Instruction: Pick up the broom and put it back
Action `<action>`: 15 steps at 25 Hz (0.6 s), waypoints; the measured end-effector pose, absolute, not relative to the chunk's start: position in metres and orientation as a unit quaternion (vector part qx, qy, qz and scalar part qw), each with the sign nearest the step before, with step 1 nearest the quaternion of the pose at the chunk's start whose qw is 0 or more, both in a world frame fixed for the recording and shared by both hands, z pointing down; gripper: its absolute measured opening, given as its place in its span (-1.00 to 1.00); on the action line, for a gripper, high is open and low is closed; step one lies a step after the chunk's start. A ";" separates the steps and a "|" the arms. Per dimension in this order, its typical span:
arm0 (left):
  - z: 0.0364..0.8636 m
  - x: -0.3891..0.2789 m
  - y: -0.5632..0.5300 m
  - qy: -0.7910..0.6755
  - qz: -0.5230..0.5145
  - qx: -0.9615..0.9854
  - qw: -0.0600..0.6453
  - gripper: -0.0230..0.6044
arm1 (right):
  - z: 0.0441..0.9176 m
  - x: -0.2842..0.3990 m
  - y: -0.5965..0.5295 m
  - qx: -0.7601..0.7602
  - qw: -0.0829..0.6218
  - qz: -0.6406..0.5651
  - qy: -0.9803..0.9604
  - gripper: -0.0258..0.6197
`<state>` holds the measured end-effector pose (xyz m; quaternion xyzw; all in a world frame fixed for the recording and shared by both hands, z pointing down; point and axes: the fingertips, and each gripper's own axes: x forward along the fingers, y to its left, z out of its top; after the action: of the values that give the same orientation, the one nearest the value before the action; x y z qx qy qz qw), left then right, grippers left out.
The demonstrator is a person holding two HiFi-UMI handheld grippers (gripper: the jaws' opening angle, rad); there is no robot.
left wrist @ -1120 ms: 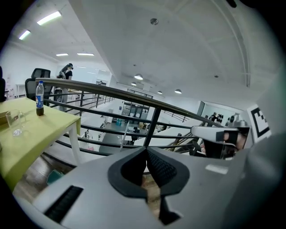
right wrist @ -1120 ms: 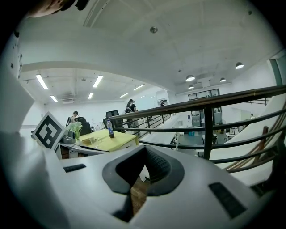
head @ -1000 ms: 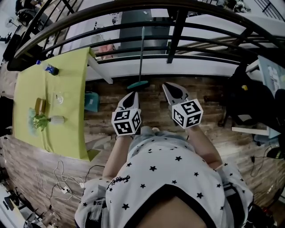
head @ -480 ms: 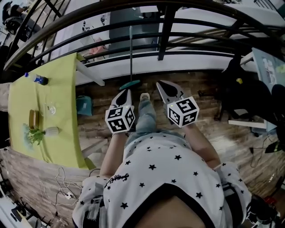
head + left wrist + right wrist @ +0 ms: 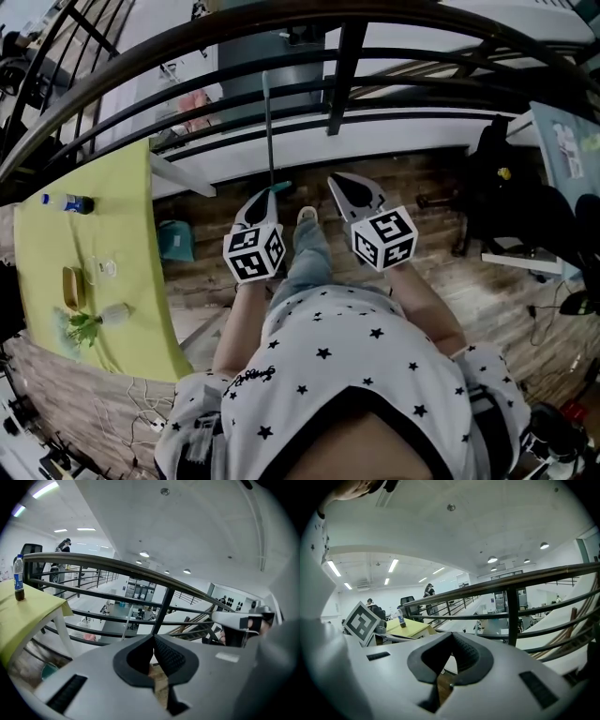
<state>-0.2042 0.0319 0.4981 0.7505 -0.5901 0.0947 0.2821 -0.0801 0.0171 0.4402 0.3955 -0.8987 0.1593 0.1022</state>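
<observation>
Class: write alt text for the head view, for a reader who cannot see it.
Seen from above, a person in a star-print shirt holds two shut grippers, the left gripper and the right gripper, out toward a broom standing against a black railing. A yellow-green table with a bottle is at the left.

Broom [image 5: 268, 131] against railing [image 5: 337, 75] — table [image 5: 122, 234] left, bottle [image 5: 70, 202] on it.

No readable text, brand or number anywhere. Square markers [image 5: 254, 253] on left gripper [image 5: 270, 193] and right gripper [image 5: 337, 180]: black-white patterns, no letters. Bottle [image 5: 67, 202], 10 o'clock in head view: blue label, print too small.
</observation>
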 end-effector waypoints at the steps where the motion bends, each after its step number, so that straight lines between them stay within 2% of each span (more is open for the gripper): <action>1: 0.500 -0.206 0.024 -0.591 0.096 0.749 0.284 -0.89 | 0.442 -0.082 0.010 0.395 0.104 0.160 -0.899 -0.94; 15: 0.539 -0.227 -0.074 -0.599 0.109 0.731 0.306 -0.89 | 0.475 -0.089 -0.073 0.394 0.134 0.169 -0.893 -0.94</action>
<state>-0.2269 -0.0738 0.5385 0.7315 -0.5994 0.1092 0.3063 -0.0888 -0.0727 0.4748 0.3945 -0.8932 0.1690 0.1340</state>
